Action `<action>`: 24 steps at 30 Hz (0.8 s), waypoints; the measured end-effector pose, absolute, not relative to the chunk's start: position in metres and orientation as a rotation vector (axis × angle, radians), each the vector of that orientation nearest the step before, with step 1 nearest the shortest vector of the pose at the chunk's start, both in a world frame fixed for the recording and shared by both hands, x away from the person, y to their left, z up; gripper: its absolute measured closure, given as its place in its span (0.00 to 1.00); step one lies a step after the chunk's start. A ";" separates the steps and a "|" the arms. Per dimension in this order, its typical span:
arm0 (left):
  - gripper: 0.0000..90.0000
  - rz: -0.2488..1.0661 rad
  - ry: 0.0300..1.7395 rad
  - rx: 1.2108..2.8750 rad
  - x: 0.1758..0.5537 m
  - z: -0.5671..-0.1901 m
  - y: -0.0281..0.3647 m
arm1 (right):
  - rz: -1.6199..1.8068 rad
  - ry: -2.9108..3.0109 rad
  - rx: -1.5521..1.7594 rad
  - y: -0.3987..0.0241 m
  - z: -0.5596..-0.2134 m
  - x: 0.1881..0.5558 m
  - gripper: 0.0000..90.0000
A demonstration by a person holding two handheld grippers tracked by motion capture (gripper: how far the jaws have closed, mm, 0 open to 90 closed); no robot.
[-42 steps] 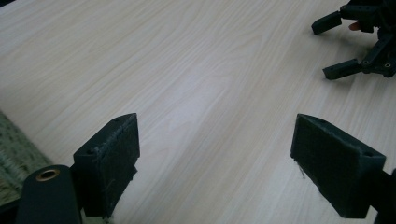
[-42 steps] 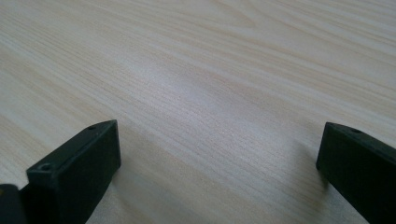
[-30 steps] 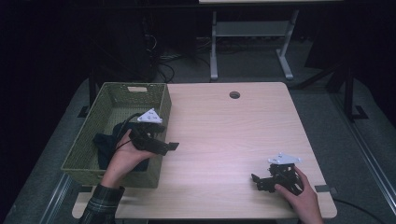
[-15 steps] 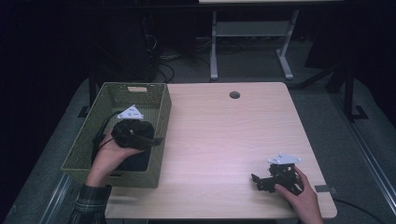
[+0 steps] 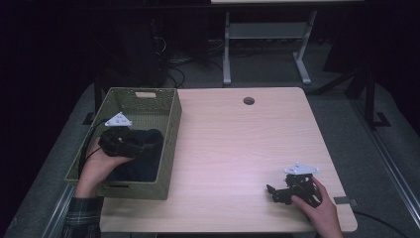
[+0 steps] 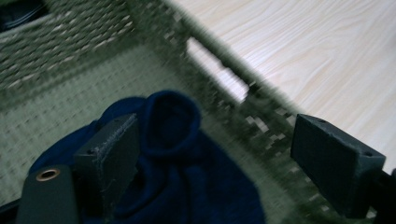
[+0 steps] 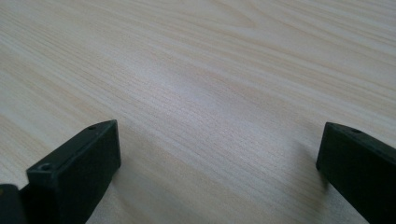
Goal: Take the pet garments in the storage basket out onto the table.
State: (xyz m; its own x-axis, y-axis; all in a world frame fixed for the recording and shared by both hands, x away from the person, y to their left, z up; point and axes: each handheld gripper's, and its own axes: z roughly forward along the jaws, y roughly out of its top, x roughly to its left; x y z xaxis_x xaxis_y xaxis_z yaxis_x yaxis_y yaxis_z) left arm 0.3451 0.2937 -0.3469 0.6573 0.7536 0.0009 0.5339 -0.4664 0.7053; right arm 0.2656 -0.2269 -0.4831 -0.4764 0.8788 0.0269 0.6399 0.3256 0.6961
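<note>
Wooden table [image 5: 237,148] is topped by one green woven basket [image 5: 168,134] containing one dark blue cloth [image 6: 177,154]. Left gripper [image 6: 215,158] is held over the cloth, jaws spread. Right gripper [image 7: 219,158] is rested on bare tabletop, jaws spread.

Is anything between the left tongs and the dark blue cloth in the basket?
Nothing visible. The left tongs stand open inside the green basket, directly over the dark blue cloth, with no other object between.

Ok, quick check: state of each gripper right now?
Left gripper: open, over the dark blue cloth in the green basket, gripping nothing.
Right gripper: open, empty, low over the table.
</note>
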 end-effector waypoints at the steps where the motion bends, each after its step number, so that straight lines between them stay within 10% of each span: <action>1: 0.17 0.411 0.992 2.183 0.345 -0.347 0.294 | 0.929 2.241 1.351 -0.227 -0.483 0.266 0.00; 24: 0.16 0.344 1.059 2.381 0.367 -0.399 0.307 | 0.929 2.240 1.353 -0.227 -0.483 0.266 0.00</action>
